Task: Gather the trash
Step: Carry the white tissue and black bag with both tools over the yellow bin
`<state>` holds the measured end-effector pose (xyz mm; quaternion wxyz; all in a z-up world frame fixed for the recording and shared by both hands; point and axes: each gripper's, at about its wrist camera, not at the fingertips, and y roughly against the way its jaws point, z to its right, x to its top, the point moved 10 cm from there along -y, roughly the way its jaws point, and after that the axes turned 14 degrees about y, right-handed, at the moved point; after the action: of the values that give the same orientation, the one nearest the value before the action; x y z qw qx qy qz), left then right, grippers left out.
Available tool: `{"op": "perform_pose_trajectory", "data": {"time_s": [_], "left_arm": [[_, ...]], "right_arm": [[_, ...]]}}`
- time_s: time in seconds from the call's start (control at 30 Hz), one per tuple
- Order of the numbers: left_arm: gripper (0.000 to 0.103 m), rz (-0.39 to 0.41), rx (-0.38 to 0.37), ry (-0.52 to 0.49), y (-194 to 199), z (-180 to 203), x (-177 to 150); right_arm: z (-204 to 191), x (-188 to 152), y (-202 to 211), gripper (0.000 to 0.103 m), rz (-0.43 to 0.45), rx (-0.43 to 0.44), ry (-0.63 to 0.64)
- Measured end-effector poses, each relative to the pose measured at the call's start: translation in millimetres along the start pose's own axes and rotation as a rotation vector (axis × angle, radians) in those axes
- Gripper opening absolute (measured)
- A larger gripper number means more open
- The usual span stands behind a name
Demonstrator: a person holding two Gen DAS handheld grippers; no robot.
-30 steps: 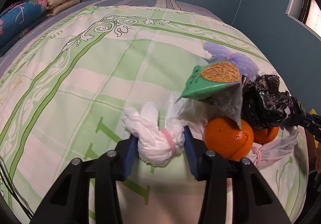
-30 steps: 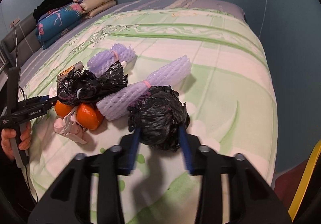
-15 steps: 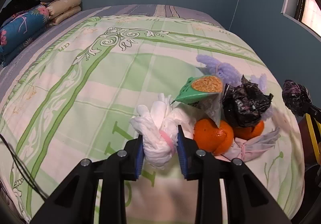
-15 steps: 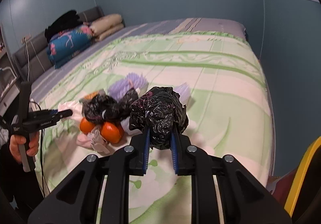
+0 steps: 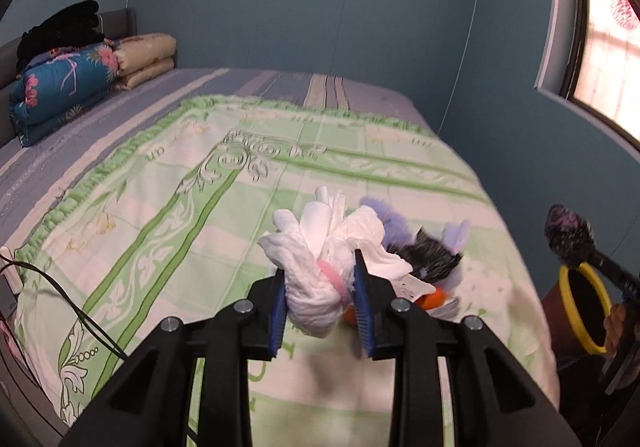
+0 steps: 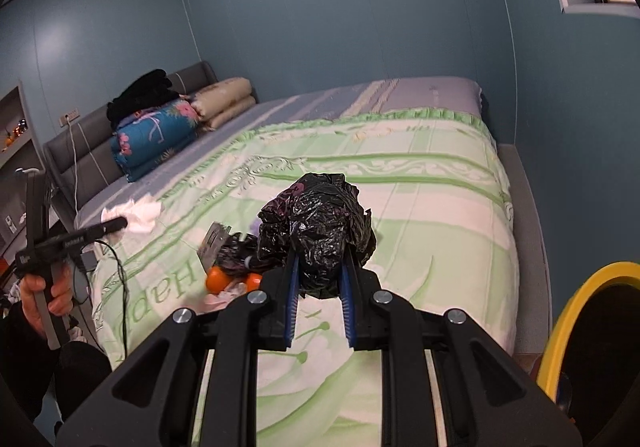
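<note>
Through the left wrist view, your left gripper (image 5: 320,303) has lifted clear of the bed (image 5: 168,215), clenched on the white tissue bundle (image 5: 320,267); leftover trash lies just right of it. Through the right wrist view, your right gripper (image 6: 319,297) has risen too, clamped on the black bag (image 6: 318,223), with the yellow-rimmed bin (image 6: 576,311) close at right: both pieces look ready to drop.

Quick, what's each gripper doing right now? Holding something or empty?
Left gripper: closed on a white tissue bundle tied with a pink band.
Right gripper: closed on a crumpled black plastic bag.
</note>
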<state>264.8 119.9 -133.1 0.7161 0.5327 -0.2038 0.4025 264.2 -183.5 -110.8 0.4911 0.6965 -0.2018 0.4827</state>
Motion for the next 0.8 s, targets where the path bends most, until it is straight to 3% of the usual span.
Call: {"op": "perform_pose_trajectory", "data": {"time_s": [0.13, 0.33, 0.8], "left_arm": [[0.027, 0.058, -0.060, -0.002, 27.0, 31.0, 14.4], [0.027, 0.084, -0.145, -0.018, 43.1, 79.5, 19.1], [0.027, 0.107, -0.366, -0.155, 63.1, 248.3, 6.4]], "right_arm": [[-5.4, 10.1, 31.5, 0.017, 0.039, -0.011, 0.027], [0.1, 25.1, 79.8, 0.017, 0.108, -0.063, 0.055], [70.8, 32.5, 178.0, 0.017, 0.232, -0.271, 0.006]]}}
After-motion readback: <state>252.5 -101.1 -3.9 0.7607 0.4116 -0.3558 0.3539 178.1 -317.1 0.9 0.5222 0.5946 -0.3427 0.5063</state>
